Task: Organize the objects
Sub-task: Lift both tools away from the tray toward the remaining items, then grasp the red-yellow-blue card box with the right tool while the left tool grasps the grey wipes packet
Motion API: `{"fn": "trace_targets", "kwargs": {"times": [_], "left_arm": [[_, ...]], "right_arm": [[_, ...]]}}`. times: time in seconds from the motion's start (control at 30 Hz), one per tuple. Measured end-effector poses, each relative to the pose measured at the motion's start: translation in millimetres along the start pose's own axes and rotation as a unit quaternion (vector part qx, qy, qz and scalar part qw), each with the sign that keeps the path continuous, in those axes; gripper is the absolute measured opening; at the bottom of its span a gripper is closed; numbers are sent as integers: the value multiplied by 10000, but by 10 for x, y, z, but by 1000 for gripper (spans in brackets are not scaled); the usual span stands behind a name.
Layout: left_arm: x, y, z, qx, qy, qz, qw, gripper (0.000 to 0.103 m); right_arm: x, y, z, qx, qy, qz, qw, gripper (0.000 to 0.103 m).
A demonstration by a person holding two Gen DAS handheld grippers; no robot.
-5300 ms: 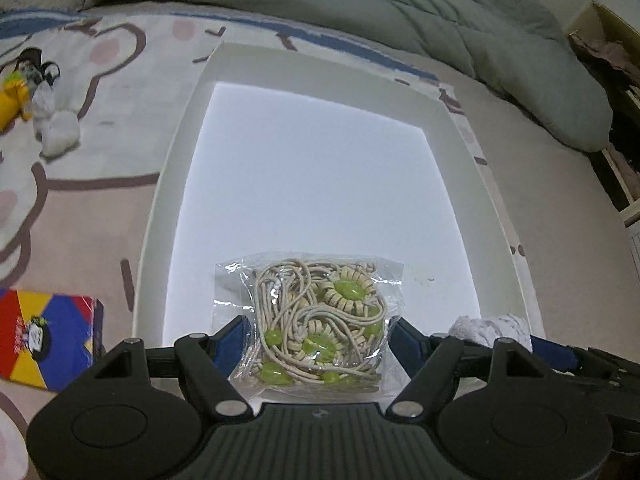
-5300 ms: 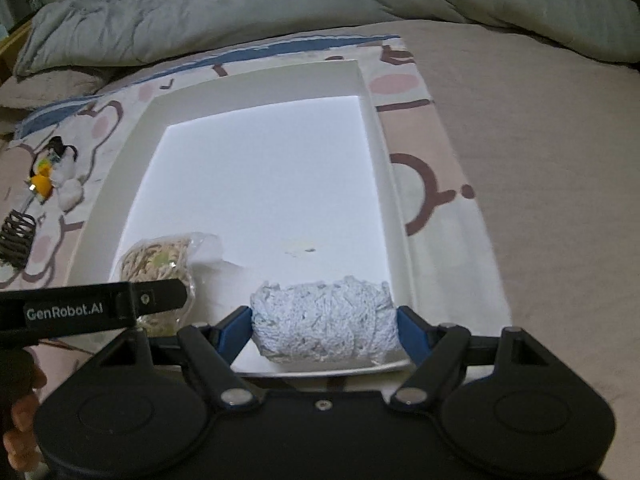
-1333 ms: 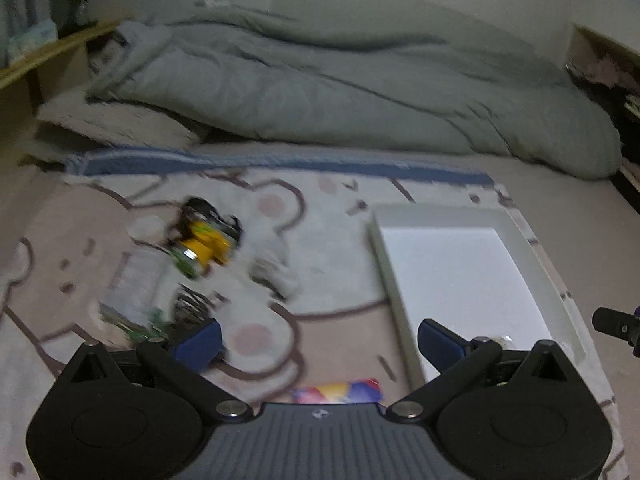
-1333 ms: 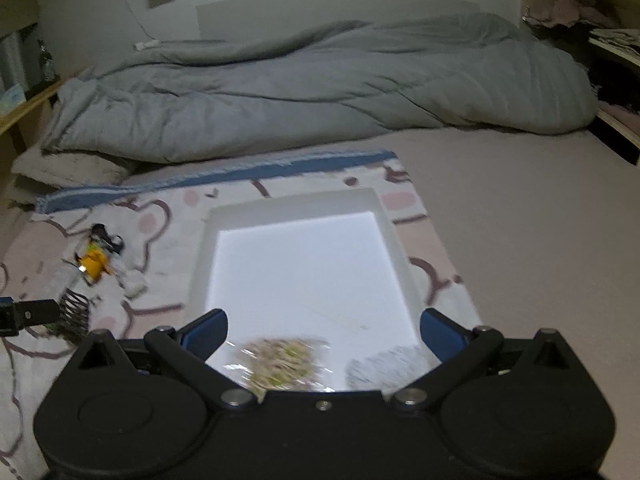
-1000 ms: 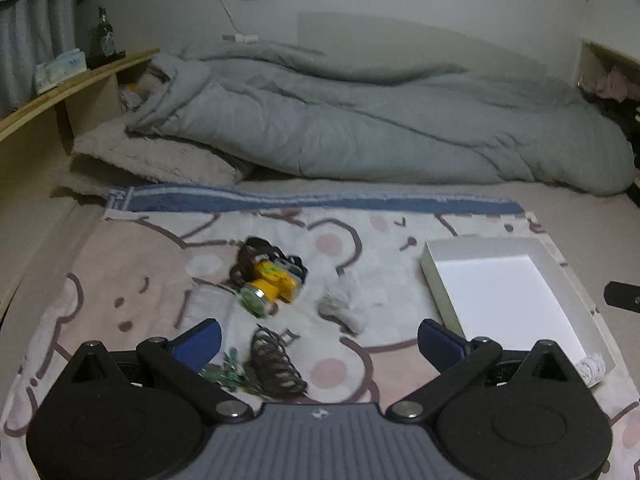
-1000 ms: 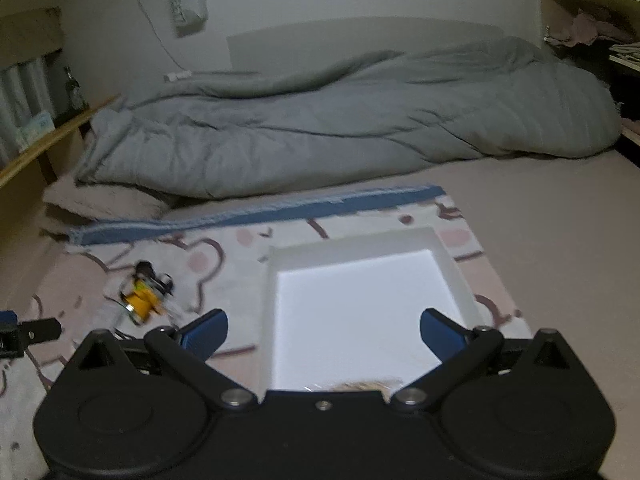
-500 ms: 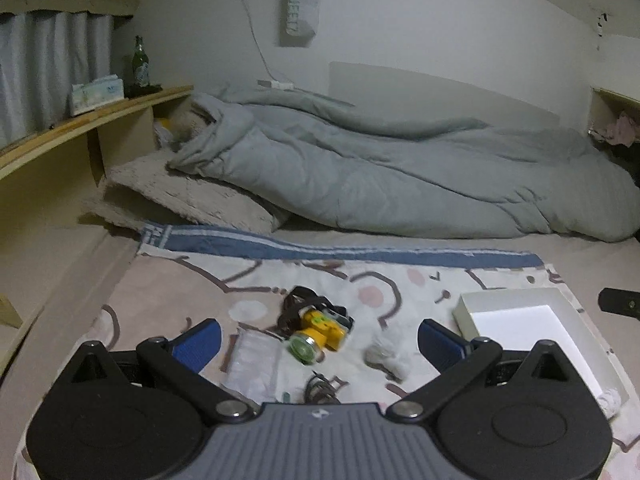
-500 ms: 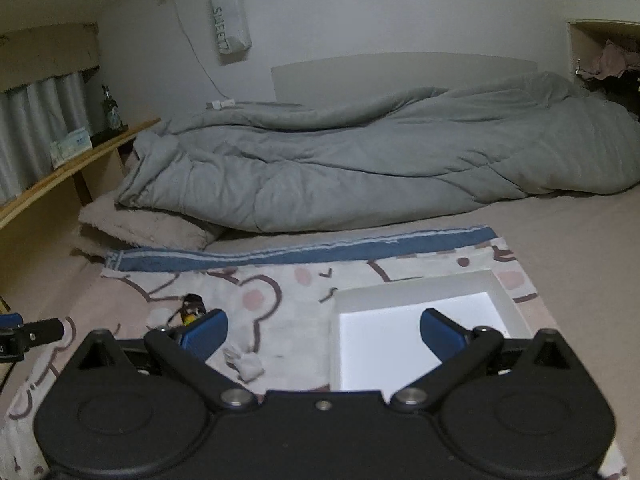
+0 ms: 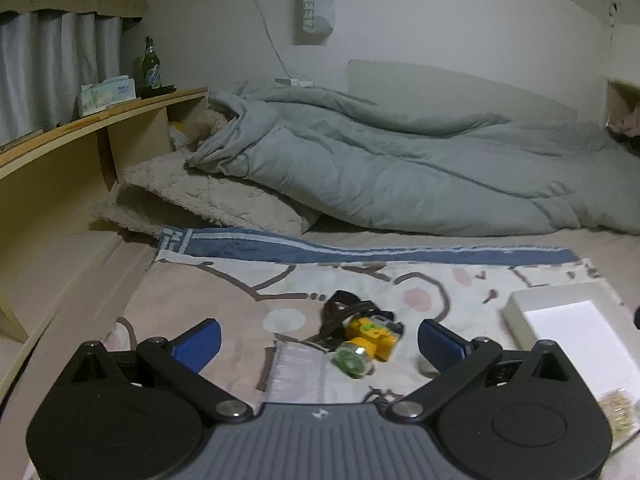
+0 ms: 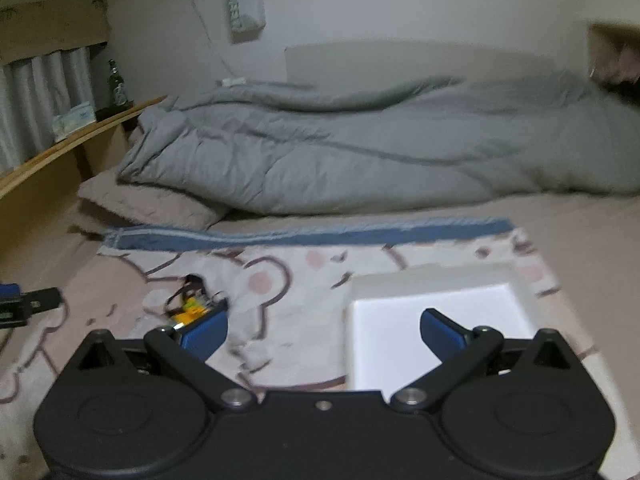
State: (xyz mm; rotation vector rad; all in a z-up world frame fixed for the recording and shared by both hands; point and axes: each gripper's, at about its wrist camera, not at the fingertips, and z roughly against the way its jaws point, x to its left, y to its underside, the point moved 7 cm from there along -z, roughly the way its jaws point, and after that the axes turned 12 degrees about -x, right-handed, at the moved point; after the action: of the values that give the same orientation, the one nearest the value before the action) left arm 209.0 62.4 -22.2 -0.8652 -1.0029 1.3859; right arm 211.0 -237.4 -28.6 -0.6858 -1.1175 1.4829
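Jaws apart on both: left gripper (image 9: pixel 319 338) wide and empty, right gripper (image 10: pixel 323 330) the same, nothing between the blue pads on either. Both raised above the patterned blanket (image 9: pixel 224 280) and looking level toward the grey duvet (image 9: pixel 400 176).

Landmark: the white tray (image 9: pixel 516 308), lying on the blanket. Left of the tray, well apart from it, a yellow headlamp (image 9: pixel 370 336) with its dark strap looped behind and green lens facing forward. Just nearer the camera than the headlamp, a flat clear packet (image 9: pixel 296 368), blurred. Inside the tray at its near corner, a bag of beaded bands (image 9: pixel 618 408), only partly in view. Between tray and headlamp in the right wrist view, a small white crumpled thing (image 10: pixel 252 350), too blurred to identify.

Probably between picks, with loose things left of the tray yet to be gathered. Best to tip the left gripper downward first, centre the headlamp's yellow body between the pads, and close on the body, not the strap, which would likely slip or dangle. Worth lifting clear of the tray wall before crossing over.
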Motion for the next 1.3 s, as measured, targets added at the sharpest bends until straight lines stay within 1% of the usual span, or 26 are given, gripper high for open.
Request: {"fn": "trace_targets", "kwargs": {"times": [0.07, 0.13, 0.2, 0.3, 0.5, 0.57, 0.67, 0.83, 1.0, 1.17, 1.3], "left_arm": [[35, 53, -102, 40, -22, -109, 9999, 103], [60, 126, -210, 166, -10, -155, 9997, 102], [96, 197, -325, 316, -33, -144, 9994, 102], [175, 323, -495, 524, -77, -43, 9986, 100], [323, 580, -804, 971, -209, 247, 9947, 100], [354, 642, -893, 1096, -234, 282, 9933, 100], [400, 728, -1038, 1256, -293, 326, 9911, 100], [391, 885, -1241, 1547, -235, 367, 9870, 100], [341, 1030, -1447, 1807, -209, 343, 9827, 100], [336, 1151, -1581, 1988, -256, 317, 9792, 100], [325, 1249, -1629, 2103, -263, 202, 9771, 100]], "right_arm": [[35, 84, -79, 248, -126, -121, 9995, 103], [83, 177, -147, 451, -196, -160, 9987, 103], [145, 277, -220, 685, -213, -126, 9973, 103], [226, 447, -296, 1034, -365, -184, 9938, 103], [303, 802, -453, 1759, -502, -508, 9818, 103], [328, 905, -492, 1930, -552, -528, 9782, 103], [354, 1073, -543, 2181, -518, -496, 9733, 103], [389, 1359, -621, 2694, -521, -588, 9598, 103], [378, 1515, -673, 2897, -374, -300, 9559, 103], [369, 1686, -740, 3189, -408, -294, 9465, 103], [422, 1726, -770, 3148, -437, 40, 9482, 103]]}}
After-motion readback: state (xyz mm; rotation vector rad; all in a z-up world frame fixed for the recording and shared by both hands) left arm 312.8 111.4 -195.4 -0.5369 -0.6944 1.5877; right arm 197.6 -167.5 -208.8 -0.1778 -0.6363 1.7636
